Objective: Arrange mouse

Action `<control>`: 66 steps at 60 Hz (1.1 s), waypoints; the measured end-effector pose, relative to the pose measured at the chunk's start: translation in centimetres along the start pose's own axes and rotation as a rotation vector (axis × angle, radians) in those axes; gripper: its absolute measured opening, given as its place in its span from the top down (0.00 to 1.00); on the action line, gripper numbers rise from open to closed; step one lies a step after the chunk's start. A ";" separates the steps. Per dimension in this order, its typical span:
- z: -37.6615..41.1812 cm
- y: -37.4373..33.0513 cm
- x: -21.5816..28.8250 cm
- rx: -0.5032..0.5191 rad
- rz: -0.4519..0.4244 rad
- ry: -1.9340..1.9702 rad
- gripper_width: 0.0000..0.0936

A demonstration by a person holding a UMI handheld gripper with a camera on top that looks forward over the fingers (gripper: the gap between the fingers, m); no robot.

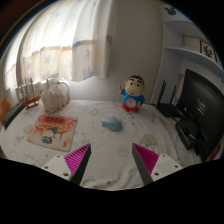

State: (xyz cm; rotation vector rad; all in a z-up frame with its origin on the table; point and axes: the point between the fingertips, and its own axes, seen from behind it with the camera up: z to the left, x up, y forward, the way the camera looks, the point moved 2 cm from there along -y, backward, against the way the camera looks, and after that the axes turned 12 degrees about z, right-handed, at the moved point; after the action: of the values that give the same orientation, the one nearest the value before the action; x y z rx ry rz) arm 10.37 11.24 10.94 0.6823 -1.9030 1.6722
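Observation:
A small light-blue mouse (112, 124) lies on the white table (110, 150), well beyond my fingers and slightly left of the midline between them. My gripper (111, 160) is open and empty, its two magenta pads (77, 158) wide apart above bare tabletop. An orange patterned mat (54, 128) lies on the table to the left of the mouse, ahead of my left finger.
A blue-and-white cartoon figure (132, 93) stands at the back behind the mouse. A pale bag-like object (55, 96) sits at the back left. A dark monitor (203, 108) and keyboard (187, 128) stand at the right. Curtains (70, 45) hang behind the table.

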 end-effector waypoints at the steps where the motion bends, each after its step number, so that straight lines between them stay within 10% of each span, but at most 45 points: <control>1: -0.2 0.5 0.1 0.000 -0.002 -0.001 0.09; 66: -3.0 25.2 10.5 0.054 0.028 0.033 0.08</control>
State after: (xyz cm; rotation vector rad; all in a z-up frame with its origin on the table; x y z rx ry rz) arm -14.07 16.75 -0.21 0.6476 -1.8584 1.7478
